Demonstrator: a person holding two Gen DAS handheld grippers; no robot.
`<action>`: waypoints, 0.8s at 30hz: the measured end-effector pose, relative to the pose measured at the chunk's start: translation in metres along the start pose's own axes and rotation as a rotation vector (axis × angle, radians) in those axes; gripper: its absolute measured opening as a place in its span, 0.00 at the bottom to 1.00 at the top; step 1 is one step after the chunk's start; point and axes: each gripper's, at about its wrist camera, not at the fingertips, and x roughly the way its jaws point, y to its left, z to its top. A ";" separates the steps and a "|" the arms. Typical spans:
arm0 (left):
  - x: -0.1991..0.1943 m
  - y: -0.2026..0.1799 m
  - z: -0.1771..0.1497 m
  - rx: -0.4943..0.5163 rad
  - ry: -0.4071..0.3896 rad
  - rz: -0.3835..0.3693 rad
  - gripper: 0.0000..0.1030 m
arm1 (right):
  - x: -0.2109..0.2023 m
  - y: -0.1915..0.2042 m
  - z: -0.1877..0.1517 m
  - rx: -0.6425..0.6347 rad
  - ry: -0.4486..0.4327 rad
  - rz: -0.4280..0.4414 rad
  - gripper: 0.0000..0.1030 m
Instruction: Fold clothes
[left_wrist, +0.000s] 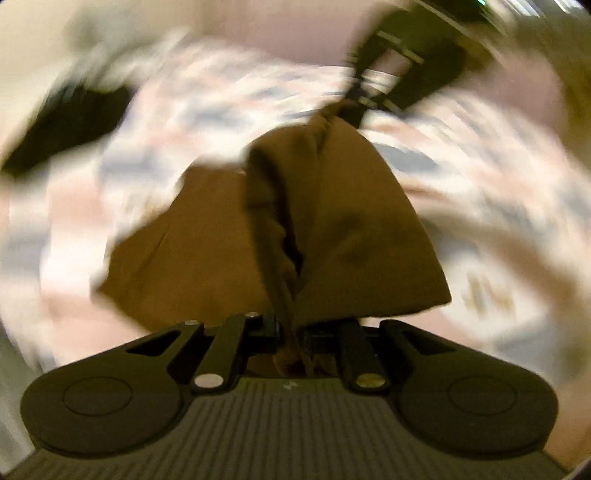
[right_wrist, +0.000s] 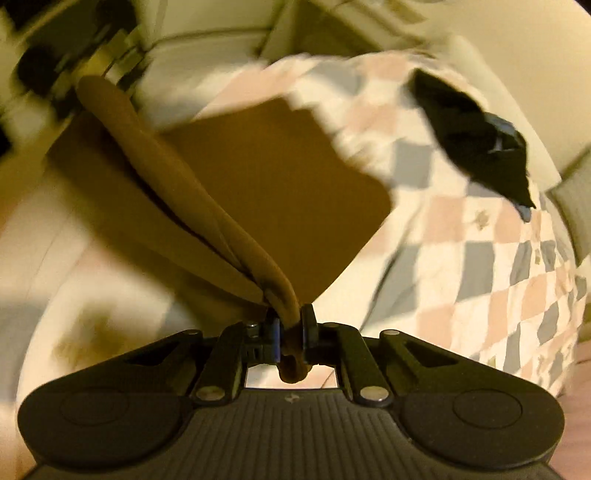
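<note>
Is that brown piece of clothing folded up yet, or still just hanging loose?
Hanging loose, not folded. The brown garment is stretched in the air between the right gripper and left gripper, both shut on its bunched edge.

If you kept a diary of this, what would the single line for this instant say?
phase: mid-fold | left gripper: shut on brown cloth garment | right gripper: shut on same garment | underneath: checked pink-grey-white bedspread | image: motion-blurred
</note>
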 end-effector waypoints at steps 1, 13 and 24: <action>0.005 0.022 0.007 -0.115 0.022 -0.025 0.12 | 0.013 -0.017 0.014 0.039 -0.013 0.010 0.11; 0.029 0.126 0.005 -0.636 -0.051 -0.323 0.18 | 0.125 -0.142 -0.036 1.035 -0.055 0.416 0.48; 0.013 0.132 0.048 -0.455 -0.158 -0.177 0.04 | 0.136 -0.139 -0.036 1.056 -0.205 0.447 0.11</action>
